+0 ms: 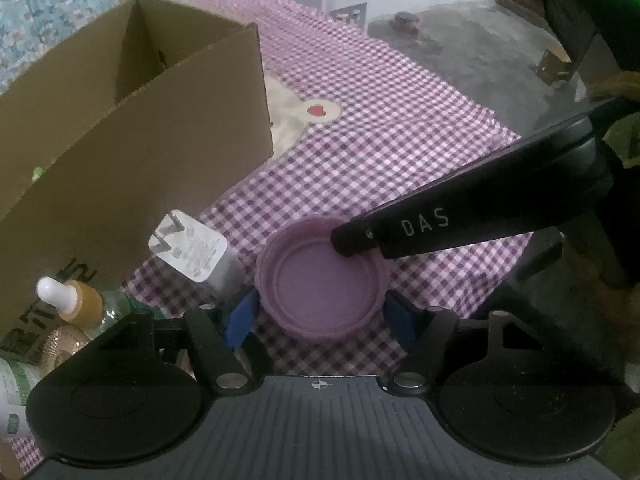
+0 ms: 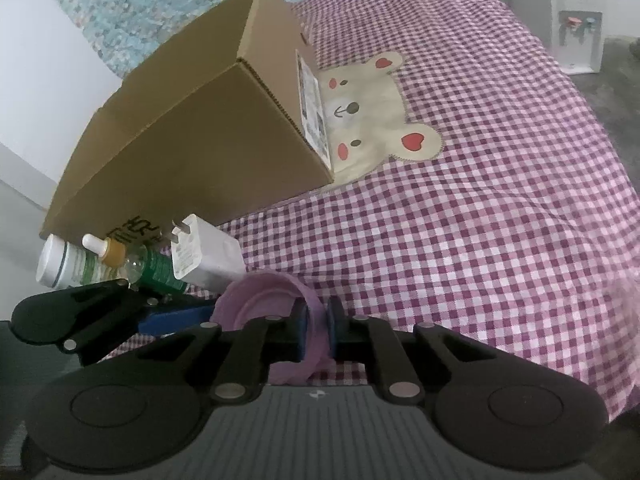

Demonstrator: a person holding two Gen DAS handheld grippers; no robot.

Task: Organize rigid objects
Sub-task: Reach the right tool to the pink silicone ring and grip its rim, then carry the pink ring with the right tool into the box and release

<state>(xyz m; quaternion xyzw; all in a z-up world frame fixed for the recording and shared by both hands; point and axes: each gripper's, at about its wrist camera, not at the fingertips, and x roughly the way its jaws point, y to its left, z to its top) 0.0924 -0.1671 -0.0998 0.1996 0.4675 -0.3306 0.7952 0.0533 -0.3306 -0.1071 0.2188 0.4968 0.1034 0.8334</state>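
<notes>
**Purple lid pinched at its rim, box beyond**

Nearest, my right gripper (image 2: pixel 318 334) is closed on the raised rim of the lid (image 1: pixel 322 286), one blue pad inside the wall and one outside. My left gripper (image 1: pixel 320 316) stands wide, its pads flanking the lid without touching it. The lid lies hollow side up on the checked cloth (image 1: pixel 380 152). I judge it light, thin plastic: stiff enough to lift by the rim, but smooth, so a shallow bite could slip or tilt it. The rim is the only good hold; the flat floor offers none.

Just beside it lies a white charger (image 1: pixel 196 254), prongs up, then a dropper bottle (image 1: pixel 72 300) and a white tube (image 2: pixel 66 266), near the open box (image 1: pixel 132 128). The box's contents are mostly hidden; its printed side is partly cut off. The lid's underside cannot be seen.
</notes>
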